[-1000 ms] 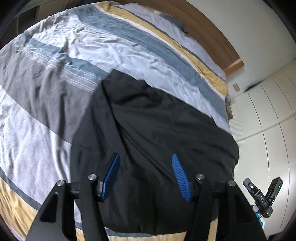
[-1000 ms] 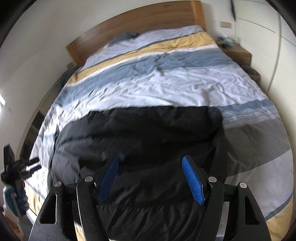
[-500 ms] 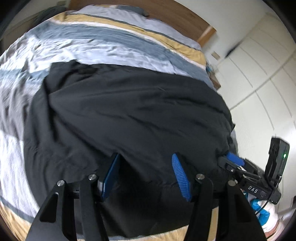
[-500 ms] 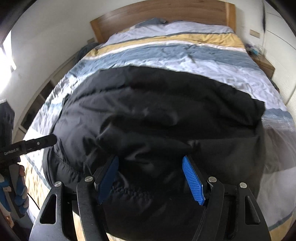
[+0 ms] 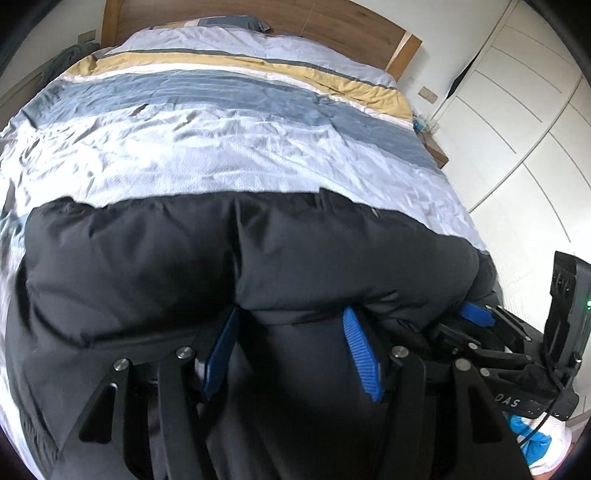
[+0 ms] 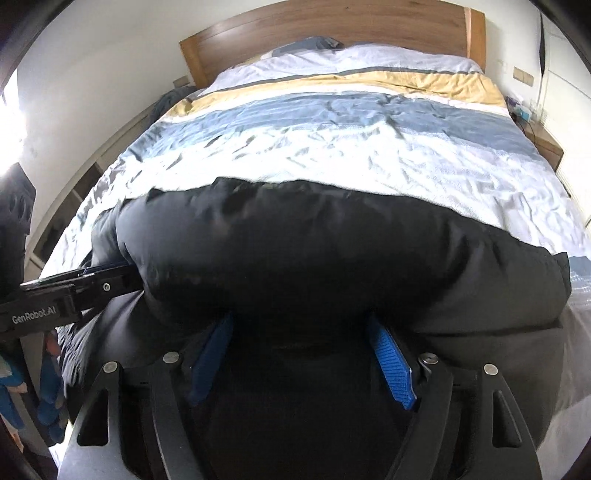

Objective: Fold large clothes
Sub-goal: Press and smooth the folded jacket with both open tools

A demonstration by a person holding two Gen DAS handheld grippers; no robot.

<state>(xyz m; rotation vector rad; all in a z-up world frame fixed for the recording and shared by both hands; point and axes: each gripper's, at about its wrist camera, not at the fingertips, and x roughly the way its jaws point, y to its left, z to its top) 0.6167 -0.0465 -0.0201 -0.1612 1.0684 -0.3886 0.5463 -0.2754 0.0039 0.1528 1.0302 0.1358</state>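
Observation:
A large black padded jacket (image 5: 184, 266) lies across the near end of the bed, its near part bulging up in a thick fold; it also fills the right wrist view (image 6: 332, 258). My left gripper (image 5: 291, 325) is open, its blue fingertips (image 5: 360, 354) pushed in under the fold's edge with jacket fabric between them. My right gripper (image 6: 301, 332) is open too, fingertips hidden under the puffy fold. Each gripper shows in the other's view: the right one (image 5: 476, 314) at the jacket's right side, the left one (image 6: 88, 277) at its left side.
The bed has a striped cover (image 5: 229, 155) in white, blue, grey and yellow, and a wooden headboard (image 6: 332, 29). White wardrobe doors (image 5: 524, 122) stand to the right, with a small nightstand (image 6: 546, 144) beside the bed. A shelf unit (image 6: 74, 199) runs along the left.
Both grippers have dropped low and pushed forward under the jacket's near edge. The jacket's near part has risen into a thick fold, and more bedcover shows beyond it.

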